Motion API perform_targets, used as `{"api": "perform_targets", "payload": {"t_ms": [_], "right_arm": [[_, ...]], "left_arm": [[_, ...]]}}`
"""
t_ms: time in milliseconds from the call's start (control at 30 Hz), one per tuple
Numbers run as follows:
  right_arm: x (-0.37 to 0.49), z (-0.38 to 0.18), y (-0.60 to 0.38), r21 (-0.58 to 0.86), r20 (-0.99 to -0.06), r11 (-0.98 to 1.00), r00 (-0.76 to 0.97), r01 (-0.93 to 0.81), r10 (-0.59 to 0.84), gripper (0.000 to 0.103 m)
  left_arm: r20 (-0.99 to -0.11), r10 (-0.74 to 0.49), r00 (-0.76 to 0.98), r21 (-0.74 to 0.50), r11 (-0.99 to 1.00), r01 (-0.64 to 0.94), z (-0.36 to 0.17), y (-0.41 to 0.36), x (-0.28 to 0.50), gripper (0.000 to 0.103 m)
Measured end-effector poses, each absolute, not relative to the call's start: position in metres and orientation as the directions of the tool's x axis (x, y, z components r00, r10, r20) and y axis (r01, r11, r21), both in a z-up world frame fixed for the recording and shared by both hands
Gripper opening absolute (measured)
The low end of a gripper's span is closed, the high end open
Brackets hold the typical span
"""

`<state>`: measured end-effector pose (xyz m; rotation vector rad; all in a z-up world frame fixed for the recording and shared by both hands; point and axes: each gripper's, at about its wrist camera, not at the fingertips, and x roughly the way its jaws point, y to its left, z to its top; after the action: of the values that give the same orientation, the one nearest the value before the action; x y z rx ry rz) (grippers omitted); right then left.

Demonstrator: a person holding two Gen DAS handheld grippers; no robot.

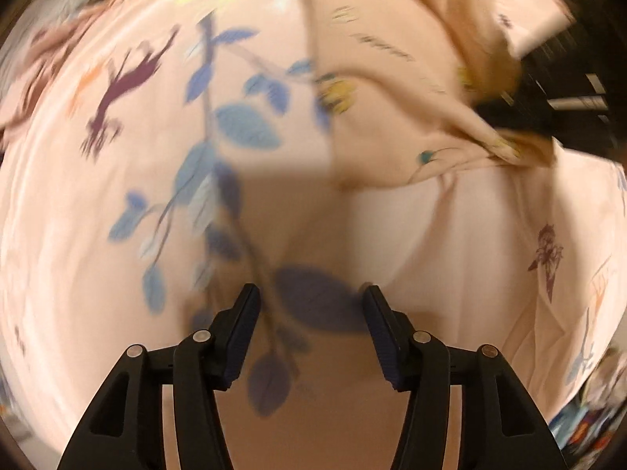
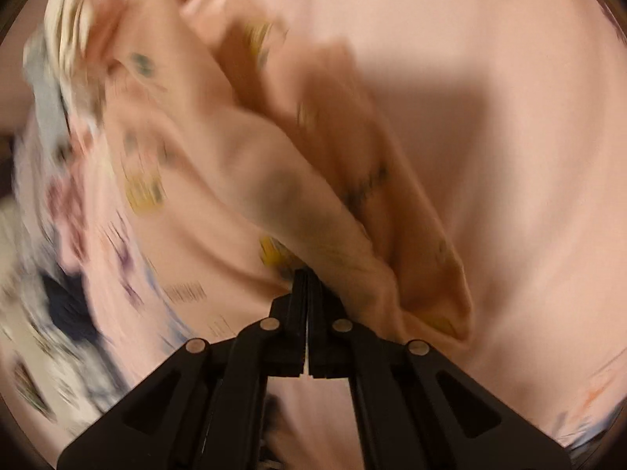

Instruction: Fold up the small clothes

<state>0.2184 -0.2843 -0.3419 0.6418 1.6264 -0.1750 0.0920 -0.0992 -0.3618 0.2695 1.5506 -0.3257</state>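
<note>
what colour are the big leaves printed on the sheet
Blue leaves on pale pink sheet; clearest in the left wrist view.

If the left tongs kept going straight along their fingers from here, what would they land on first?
Most likely the pink printed sheet itself, about at the dark blue leaf printed on it between the open fingers. The left tongs hold nothing, and the small pink garment lies further ahead, off that line. Depth is hard to judge.

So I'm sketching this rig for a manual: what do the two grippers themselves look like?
Both match. The left gripper is matte black plastic: two angular fingers on linkage arms with triangular cut-outs, joined by round silver pins. Its inner pads are ribbed and dark blue. The right gripper has the same black links and silver pins. No cables, markings or sleeves show.
</note>
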Motion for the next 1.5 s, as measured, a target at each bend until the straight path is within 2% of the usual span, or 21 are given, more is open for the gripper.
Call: {"api": "perform_targets", "payload": {"t_ms": [133, 267, 433, 567, 600, 867, 933, 1100, 1200, 1367, 1500], "right_arm": [[0.221, -0.332, -0.256, 0.127, -0.988, 0.905, -0.032, 0.407, 0.153, 0.000], [0.231, -0.334, -0.250, 0.091, -0.989, 0.916, -0.076, 0.391, 0.130, 0.000], [0.237, -0.339, -0.254, 0.138, -0.981, 0.894, -0.064, 0.426, 0.181, 0.000], [0.230, -0.344, -0.273, 0.217, -0.963, 0.836, -0.028, 0.504, 0.267, 0.000], [0.231, -0.346, -0.276, 0.227, -0.959, 0.832, -0.033, 0.506, 0.282, 0.000], [0.253, -0.356, -0.278, 0.219, -0.955, 0.877, -0.092, 0.428, 0.283, 0.000], [0.252, -0.359, -0.273, 0.225, -0.955, 0.874, -0.082, 0.431, 0.287, 0.000], [0.251, -0.361, -0.265, 0.219, -0.959, 0.890, -0.078, 0.400, 0.272, 0.000], [0.250, -0.363, -0.258, 0.221, -0.961, 0.895, -0.072, 0.388, 0.268, 0.000], [0.232, -0.363, -0.264, 0.250, -0.954, 0.882, -0.053, 0.399, 0.294, 0.000], [0.230, -0.365, -0.264, 0.251, -0.955, 0.884, -0.047, 0.395, 0.292, 0.000]], "left_arm": [[-0.998, -0.029, -0.064, -0.044, 0.968, 0.246, -0.351, -0.086, 0.120, 0.056], [-0.994, -0.104, 0.020, -0.100, 0.983, 0.154, -0.312, -0.082, 0.163, 0.056], [-0.982, -0.171, 0.081, -0.163, 0.982, 0.090, -0.292, -0.092, 0.215, 0.056], [-0.983, -0.181, 0.036, -0.177, 0.980, 0.086, -0.314, -0.119, 0.219, 0.055], [-0.981, -0.192, 0.022, -0.190, 0.978, 0.084, -0.320, -0.127, 0.210, 0.052], [-0.947, -0.295, -0.131, -0.296, 0.955, -0.010, -0.371, -0.155, 0.193, 0.050], [-0.941, -0.316, -0.118, -0.314, 0.949, -0.031, -0.369, -0.151, 0.190, 0.050], [-0.948, -0.291, -0.129, -0.299, 0.953, 0.049, -0.365, -0.150, 0.194, 0.050], [-0.936, -0.329, -0.126, -0.329, 0.944, -0.021, -0.352, -0.138, 0.197, 0.050], [-0.920, -0.391, -0.006, -0.390, 0.920, -0.037, -0.316, -0.123, 0.211, 0.049], [-0.895, -0.446, -0.018, -0.445, 0.895, -0.037, -0.322, -0.134, 0.219, 0.049]]}}
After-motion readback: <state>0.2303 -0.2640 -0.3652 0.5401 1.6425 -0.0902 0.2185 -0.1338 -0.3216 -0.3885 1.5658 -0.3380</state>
